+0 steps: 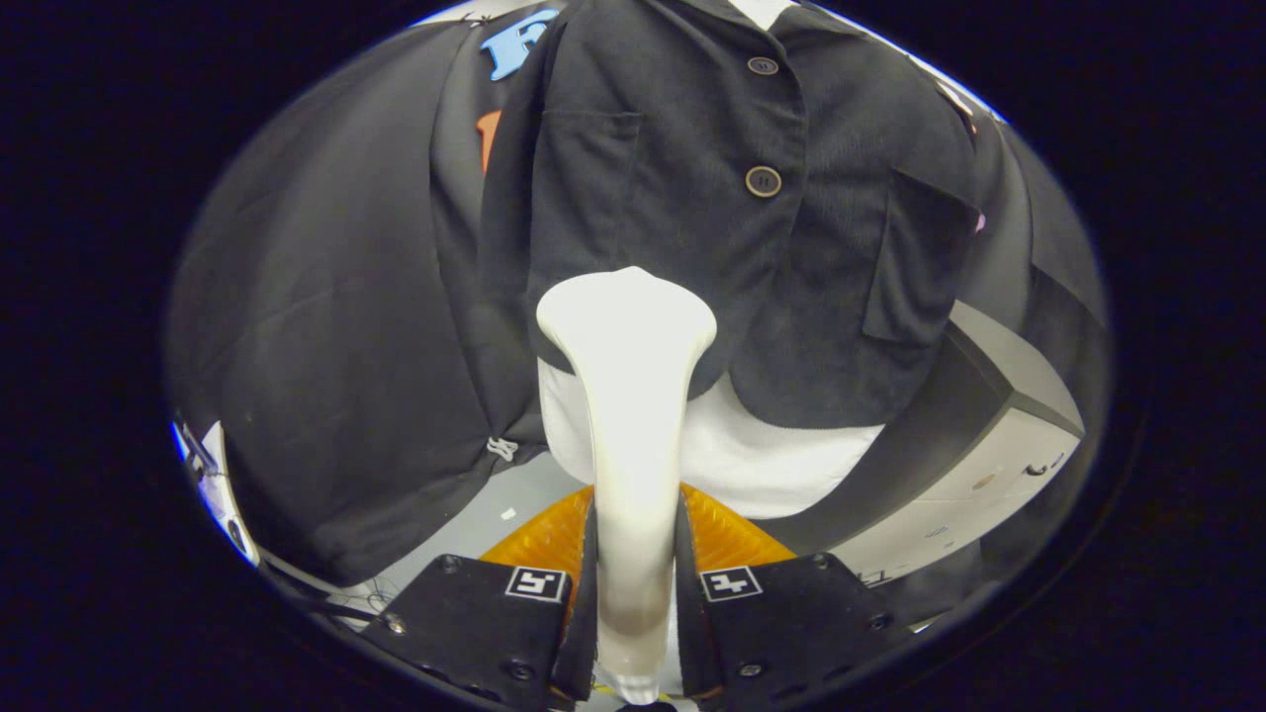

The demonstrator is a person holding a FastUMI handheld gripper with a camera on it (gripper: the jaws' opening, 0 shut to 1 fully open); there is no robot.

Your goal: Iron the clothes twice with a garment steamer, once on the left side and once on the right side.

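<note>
**Steamer clamped, head low on the jacket's front**

My gripper (633, 554) had its two fingers (584, 583) closed hard on the handle of the garment steamer (633, 396), one finger pressing each side of the pale stem with no gap showing. The handle ran straight up between them and ahead of me, widening into a broad, rounded head beyond the fingertips. I saw only the back of that head, so I could not tell whether its face touched the cloth or stood just off it.

Behind the fingers, on both sides of the handle, an orange ribbed surface (727, 534) showed; what it belonged to I could not make out.

The head lay over the bottom hem of a dark button-front jacket (692, 198) that hung upright ahead of me. It sat on the jacket's panel with the flat chest pocket (584, 178), just beside the buttoned placket. Two round buttons (763, 181) ran up the placket, above the head and a little to the other side. The far panel carried a second pocket (915, 262). Below the hem a white form (752, 455) stuck out, and the steamer's stem crossed in front of it.

Black cloth (326, 346) hung beside the jacket as the booth's wall, draping down to a pale grey floor (475, 504). On the opposite side, beyond the jacket, stood a light cabinet (999, 465) with a dark edge.
</note>
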